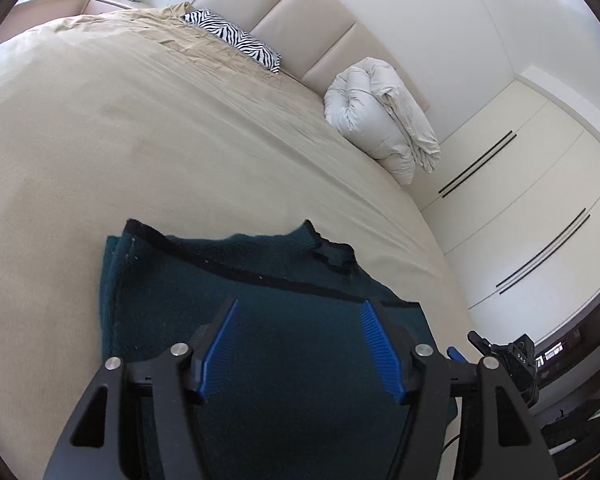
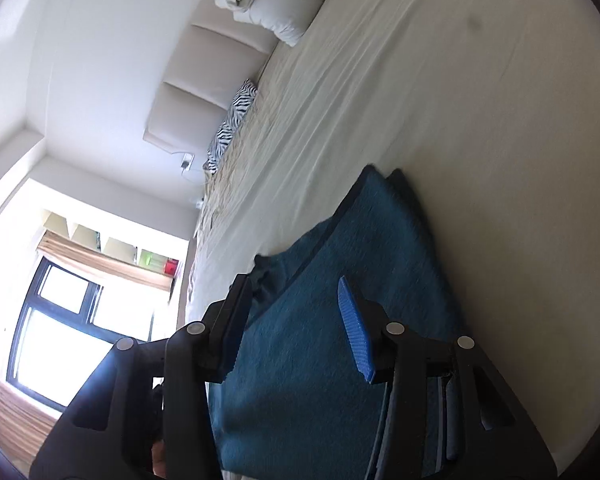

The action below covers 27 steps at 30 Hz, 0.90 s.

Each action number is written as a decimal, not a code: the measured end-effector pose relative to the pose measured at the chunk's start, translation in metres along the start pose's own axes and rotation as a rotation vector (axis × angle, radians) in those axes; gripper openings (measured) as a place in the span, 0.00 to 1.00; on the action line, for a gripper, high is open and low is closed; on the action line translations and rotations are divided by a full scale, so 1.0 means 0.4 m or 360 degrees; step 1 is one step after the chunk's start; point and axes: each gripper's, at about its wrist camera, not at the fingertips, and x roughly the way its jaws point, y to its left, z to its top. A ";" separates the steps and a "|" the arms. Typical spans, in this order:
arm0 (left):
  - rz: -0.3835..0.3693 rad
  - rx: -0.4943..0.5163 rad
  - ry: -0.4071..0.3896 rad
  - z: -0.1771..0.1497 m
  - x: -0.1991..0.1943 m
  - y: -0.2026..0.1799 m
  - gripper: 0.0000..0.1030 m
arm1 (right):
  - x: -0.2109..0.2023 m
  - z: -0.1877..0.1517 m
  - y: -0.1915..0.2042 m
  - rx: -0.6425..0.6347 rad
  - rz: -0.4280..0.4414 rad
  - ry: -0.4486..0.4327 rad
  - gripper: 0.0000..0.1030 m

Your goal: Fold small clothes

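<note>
A folded teal knit garment [image 1: 220, 292] lies on the bed [image 1: 120, 152], well away from the zebra pillow [image 1: 236, 38] at the headboard. Left gripper [image 1: 300, 312] and right gripper [image 2: 296, 292] both hang over the garment, jaws spread, gripping nothing.

Left tongs [image 1: 298, 304]: black angular arms with cut-out slots, round silver screws at the joints, ribbed blue pads [image 1: 380, 346] lining both fingers. Right tongs [image 2: 294, 284]: same black frame, silver screws, ribbed blue pads [image 2: 356, 332].
</note>
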 end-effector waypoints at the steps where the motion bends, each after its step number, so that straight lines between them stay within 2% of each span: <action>1: -0.0011 0.0052 0.0021 -0.041 -0.013 -0.033 0.67 | 0.024 -0.064 0.026 -0.0037 0.0070 0.0121 0.43; 4: 0.0005 0.0143 0.0116 -0.150 -0.021 -0.078 0.67 | 0.113 -0.239 0.084 -0.0089 0.0233 0.0389 0.43; 6: 0.0091 0.0124 0.0184 -0.190 -0.007 -0.055 0.67 | 0.168 -0.313 0.081 -0.0066 0.0206 0.0472 0.43; 7: 0.0128 0.0067 0.0210 -0.200 -0.003 -0.027 0.64 | 0.184 -0.345 0.068 -0.0054 0.0148 0.0473 0.41; 9: 0.0102 -0.0006 0.0207 -0.202 -0.017 0.022 0.51 | 0.192 -0.344 0.048 -0.0042 0.0130 0.0427 0.38; 10: 0.0079 -0.0043 0.0218 -0.200 -0.026 0.038 0.48 | 0.186 -0.333 0.040 -0.0023 0.0139 0.0399 0.38; 13: 0.0085 -0.0089 0.0195 -0.188 -0.061 0.068 0.48 | 0.103 -0.269 -0.017 0.0017 0.0125 0.0239 0.39; 18: 0.0091 -0.0102 0.0188 -0.192 -0.105 0.107 0.48 | -0.056 -0.163 -0.147 0.0130 -0.0029 -0.0041 0.39; 23: 0.0035 -0.0188 0.0142 -0.189 -0.170 0.164 0.48 | -0.236 -0.097 -0.245 0.0219 -0.0102 -0.0291 0.41; 24: 0.0047 -0.0197 0.0116 -0.189 -0.187 0.169 0.50 | -0.266 -0.090 -0.257 0.0250 -0.0161 -0.0346 0.41; 26: 0.0094 -0.0212 0.0062 -0.185 -0.227 0.180 0.60 | -0.340 -0.084 -0.290 0.0326 -0.0156 -0.0417 0.43; 27: 0.0146 -0.0222 0.0027 -0.186 -0.250 0.188 0.73 | -0.369 -0.084 -0.297 0.0348 -0.0160 -0.0443 0.44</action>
